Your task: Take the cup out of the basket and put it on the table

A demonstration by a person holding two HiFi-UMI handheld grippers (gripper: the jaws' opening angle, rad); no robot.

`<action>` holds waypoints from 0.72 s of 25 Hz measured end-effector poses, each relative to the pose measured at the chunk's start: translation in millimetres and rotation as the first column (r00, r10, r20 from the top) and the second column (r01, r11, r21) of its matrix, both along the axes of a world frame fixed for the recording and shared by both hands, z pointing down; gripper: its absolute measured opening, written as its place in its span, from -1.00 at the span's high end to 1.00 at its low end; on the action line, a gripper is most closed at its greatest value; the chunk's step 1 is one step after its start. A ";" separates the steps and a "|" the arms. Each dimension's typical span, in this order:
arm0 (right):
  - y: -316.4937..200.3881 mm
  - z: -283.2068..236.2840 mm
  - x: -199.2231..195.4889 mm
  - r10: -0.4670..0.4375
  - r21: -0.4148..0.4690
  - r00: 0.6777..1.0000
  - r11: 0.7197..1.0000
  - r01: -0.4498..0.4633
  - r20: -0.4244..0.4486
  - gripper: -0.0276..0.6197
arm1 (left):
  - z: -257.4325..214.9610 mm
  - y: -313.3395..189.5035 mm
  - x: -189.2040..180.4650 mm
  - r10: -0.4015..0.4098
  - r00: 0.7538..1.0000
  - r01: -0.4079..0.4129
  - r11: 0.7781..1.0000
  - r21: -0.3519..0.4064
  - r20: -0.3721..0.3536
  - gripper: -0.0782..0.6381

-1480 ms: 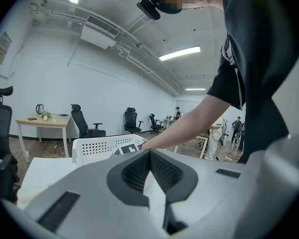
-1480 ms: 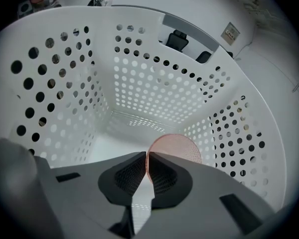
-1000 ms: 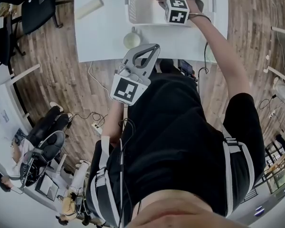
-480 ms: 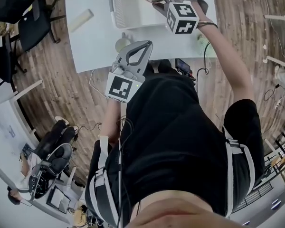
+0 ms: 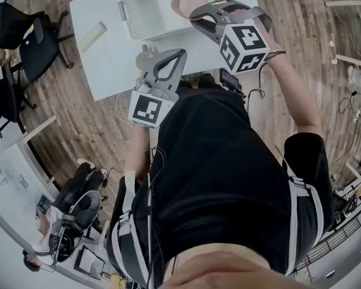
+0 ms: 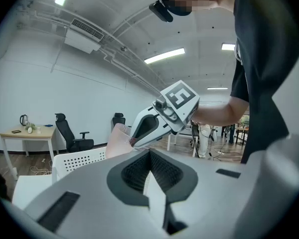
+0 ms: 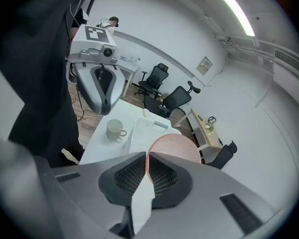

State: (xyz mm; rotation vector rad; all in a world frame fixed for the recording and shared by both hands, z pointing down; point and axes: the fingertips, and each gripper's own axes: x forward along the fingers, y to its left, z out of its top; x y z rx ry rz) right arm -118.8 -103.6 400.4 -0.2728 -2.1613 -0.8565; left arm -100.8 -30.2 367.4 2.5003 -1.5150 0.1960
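My right gripper point(image 5: 195, 14) is shut on the rim of a pink textured cup point(image 5: 185, 3) and holds it in the air above the white perforated basket point(image 5: 138, 11). In the right gripper view the cup point(image 7: 177, 146) sticks out beyond the pinching jaws point(image 7: 146, 171), with the basket point(image 7: 147, 133) below on the white table point(image 7: 102, 141). My left gripper point(image 5: 178, 53) is shut and empty, hovering near the table's front edge. The left gripper view shows the cup point(image 6: 117, 141) in the other gripper's point(image 6: 133, 142) jaws.
A pale mug point(image 5: 143, 59) stands on the table point(image 5: 108, 65) in front of the basket, close to my left gripper. A light cylinder point(image 5: 91, 36) lies at the table's left. Office chairs point(image 7: 162, 91) and a desk stand beyond the table.
My right gripper has risen out of the basket with the pink cup in it. The left gripper has shifted a little beside the mug.
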 end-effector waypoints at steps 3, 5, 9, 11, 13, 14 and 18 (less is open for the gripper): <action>11.7 -2.8 12.8 0.015 0.003 1.000 1.000 -0.015 0.013 0.81 | 0.3 2.2 -0.9 -0.005 1.000 0.005 1.000 0.002 -0.002 0.73; 20.0 -3.5 20.3 0.026 -0.011 0.999 1.000 -0.026 0.028 0.81 | 1.2 3.4 -0.6 -0.007 1.000 0.007 1.000 0.000 0.001 0.73; 35.9 -5.7 29.9 0.066 -0.073 0.994 0.996 -0.060 0.084 0.81 | 2.7 5.2 -0.9 -0.014 1.000 0.014 1.000 -0.006 0.002 0.73; 43.7 -7.7 33.0 0.100 -0.129 0.987 0.988 -0.084 0.126 0.81 | 4.0 6.7 -0.8 -0.020 1.000 0.020 1.000 -0.010 0.000 0.73; 50.3 -8.8 35.2 0.133 -0.175 0.978 0.979 -0.104 0.158 0.81 | 5.2 8.2 -1.9 -0.026 1.000 0.026 1.000 -0.014 0.000 0.73; 53.2 -8.8 36.0 0.147 -0.194 0.974 0.975 -0.113 0.170 0.82 | 6.1 9.0 -2.8 -0.028 1.000 0.028 0.999 -0.016 0.001 0.73; 61.0 -9.7 45.3 0.214 -0.292 0.951 0.945 -0.144 0.224 0.81 | 9.1 9.8 0.0 -0.038 0.999 0.038 0.999 -0.015 0.009 0.73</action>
